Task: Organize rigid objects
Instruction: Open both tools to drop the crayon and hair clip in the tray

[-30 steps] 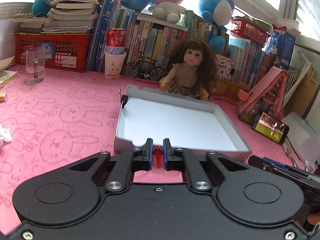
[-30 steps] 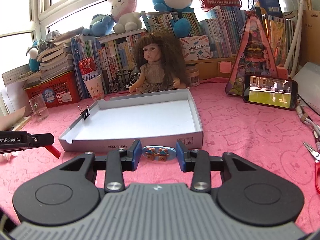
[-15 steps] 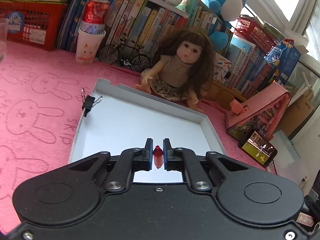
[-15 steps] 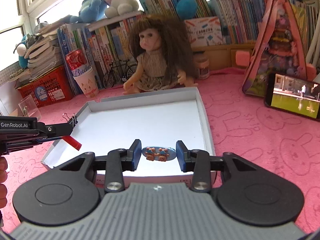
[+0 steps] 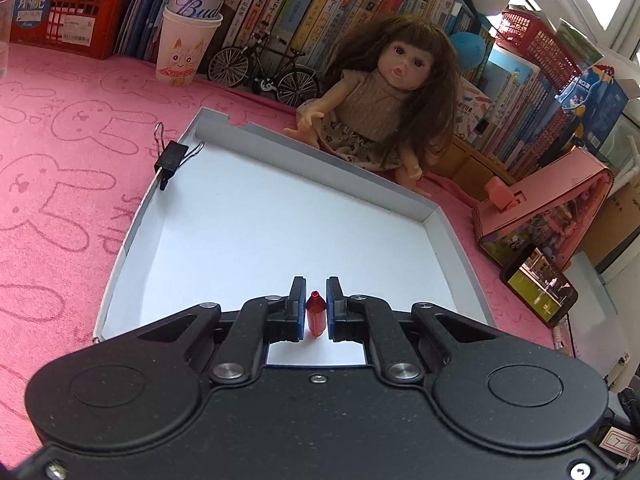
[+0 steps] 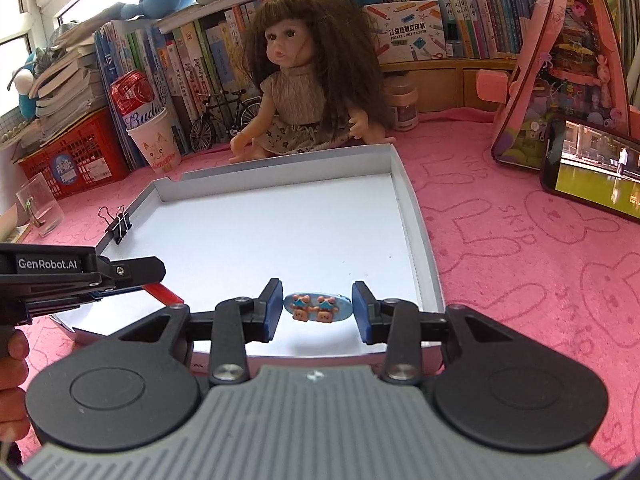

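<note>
A shallow white box tray [image 5: 404,194] [image 6: 412,216] lies on the pink cloth. My left gripper [image 5: 315,308] is shut on a small red pen-like piece [image 5: 315,312], held over the tray's near part. From the right wrist view that left gripper [image 6: 156,276] comes in from the left with the red piece [image 6: 162,293] sticking out over the tray's left corner. My right gripper [image 6: 318,308] holds a blue oval hair clip with two little bears [image 6: 318,307] between its pads, above the tray's near edge.
A black binder clip [image 5: 173,158] [image 6: 120,222] grips the tray's left wall. A doll [image 5: 384,104] [image 6: 308,84] sits right behind the tray. A phone [image 6: 592,170] and pink toy house [image 6: 568,60] stand right; paper cup with can [image 5: 182,48], model bicycle [image 5: 264,68], books behind.
Both grippers have moved forward from in front of the tray to over its near part, each still carrying its object. The views now look down more steeply on the tray.
</note>
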A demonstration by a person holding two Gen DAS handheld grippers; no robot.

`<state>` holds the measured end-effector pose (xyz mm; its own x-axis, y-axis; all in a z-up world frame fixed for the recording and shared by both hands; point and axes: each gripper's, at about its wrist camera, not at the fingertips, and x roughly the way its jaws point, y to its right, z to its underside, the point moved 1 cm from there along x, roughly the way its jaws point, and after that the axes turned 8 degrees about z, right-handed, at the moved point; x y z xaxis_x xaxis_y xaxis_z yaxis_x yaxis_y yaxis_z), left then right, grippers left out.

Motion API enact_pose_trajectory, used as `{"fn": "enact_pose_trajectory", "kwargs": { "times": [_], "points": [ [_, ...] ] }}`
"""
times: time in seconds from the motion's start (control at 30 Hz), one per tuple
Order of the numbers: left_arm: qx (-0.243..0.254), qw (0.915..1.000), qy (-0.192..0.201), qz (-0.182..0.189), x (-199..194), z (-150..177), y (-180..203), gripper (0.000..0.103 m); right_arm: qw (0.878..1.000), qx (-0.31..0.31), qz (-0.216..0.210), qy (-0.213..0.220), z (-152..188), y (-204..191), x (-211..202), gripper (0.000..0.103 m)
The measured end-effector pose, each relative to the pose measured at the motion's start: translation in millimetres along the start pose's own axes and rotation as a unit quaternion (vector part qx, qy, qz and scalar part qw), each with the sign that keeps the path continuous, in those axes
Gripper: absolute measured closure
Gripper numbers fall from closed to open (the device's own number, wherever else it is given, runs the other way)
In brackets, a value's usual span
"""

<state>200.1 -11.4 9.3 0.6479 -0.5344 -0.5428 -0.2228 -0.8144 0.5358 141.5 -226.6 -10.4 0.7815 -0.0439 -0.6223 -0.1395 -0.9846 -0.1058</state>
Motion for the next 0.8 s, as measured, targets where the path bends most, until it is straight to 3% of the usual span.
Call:
{"fn": "enact_pose_trajectory", "kwargs": {
  "times": [0.33, 0.4, 0.43, 0.47, 0.57, 0.8],
  "points": [
    [0.012, 0.9999, 0.003, -0.009, -0.1, 1.7, 0.9, 0.092, 1.000, -0.008, 0.004, -0.004, 1.5, -2.7, 4.0, 0.058],
    [0.013, 0.9999, 0.004, -0.009, -1.6, 2.4, 1.6, 0.089, 1.000, -0.005, 0.004, -0.002, 1.4, -2.1, 3.3, 0.055],
    [0.016, 0.9998, 0.007, -0.009, -3.4, 3.0, 2.1, 0.088, 1.000, -0.005, 0.004, 0.000, 1.3, -1.9, 2.6, 0.048],
    [0.021, 0.9997, 0.009, -0.011, -5.1, 3.1, 3.3, 0.082, 1.000, -0.005, 0.002, 0.002, 1.3, -1.7, 1.3, 0.040],
    [0.036, 0.9990, 0.021, -0.015, -12.1, 3.9, 7.4, 0.064, 1.000, -0.008, 0.002, 0.011, 0.9, -2.4, -4.2, 0.036],
    [0.072, 0.9964, 0.039, -0.020, -33.2, 9.8, 18.8, 0.044, 0.999, -0.014, 0.002, 0.035, 1.8, -2.4, -22.8, 0.020]
  ]
}}
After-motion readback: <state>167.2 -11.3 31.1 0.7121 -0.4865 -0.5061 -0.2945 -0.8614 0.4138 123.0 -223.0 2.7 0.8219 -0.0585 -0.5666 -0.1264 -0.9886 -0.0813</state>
